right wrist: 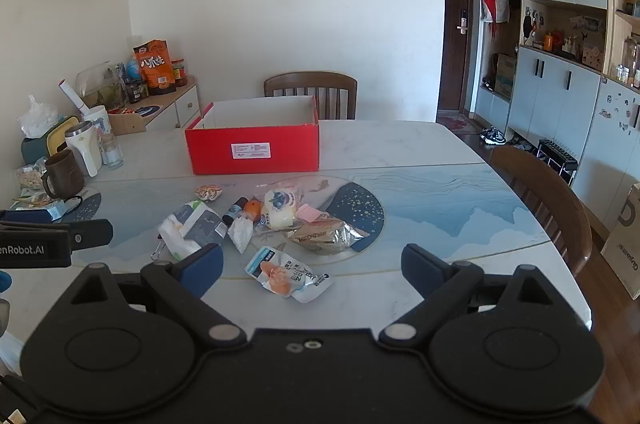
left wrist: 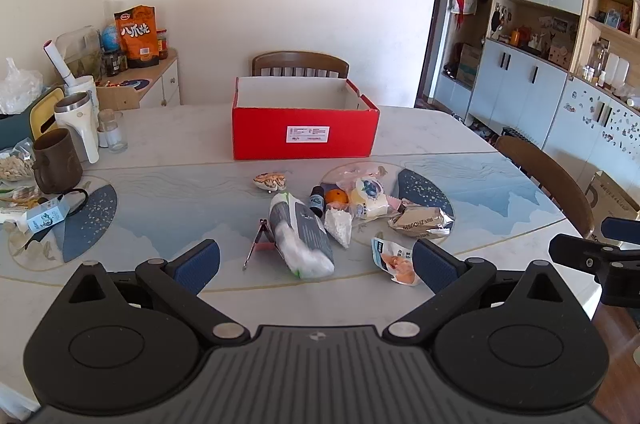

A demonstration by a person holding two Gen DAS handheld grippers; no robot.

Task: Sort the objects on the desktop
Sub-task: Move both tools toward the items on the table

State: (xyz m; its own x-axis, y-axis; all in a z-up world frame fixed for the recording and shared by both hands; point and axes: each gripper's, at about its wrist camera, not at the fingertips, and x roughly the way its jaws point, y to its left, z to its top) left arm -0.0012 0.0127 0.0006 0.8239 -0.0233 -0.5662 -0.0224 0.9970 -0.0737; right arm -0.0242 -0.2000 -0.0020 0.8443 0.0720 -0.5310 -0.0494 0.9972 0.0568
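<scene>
A pile of small items lies mid-table before an open red box (left wrist: 304, 133) (right wrist: 254, 151). In it are a grey-and-white pouch (left wrist: 300, 236) (right wrist: 194, 226), a snack packet with an orange picture (left wrist: 396, 260) (right wrist: 286, 274), a silver foil bag (left wrist: 420, 222) (right wrist: 324, 234), a blueberry cup (left wrist: 368, 195) (right wrist: 280, 207), a small dark bottle (left wrist: 317, 201) (right wrist: 236, 209) and a metal clip (left wrist: 258, 240). My left gripper (left wrist: 316, 266) hovers open just short of the pouch. My right gripper (right wrist: 312, 270) hovers open over the snack packet, with nothing between its fingers.
Cups, a brown mug (left wrist: 56, 159) (right wrist: 64, 173), a white flask (left wrist: 78, 125) and bags crowd the table's left side. Wooden chairs stand behind the box (left wrist: 300, 63) and at the right edge (right wrist: 548, 199). Cabinets line the right wall. Each gripper shows at the other view's margin.
</scene>
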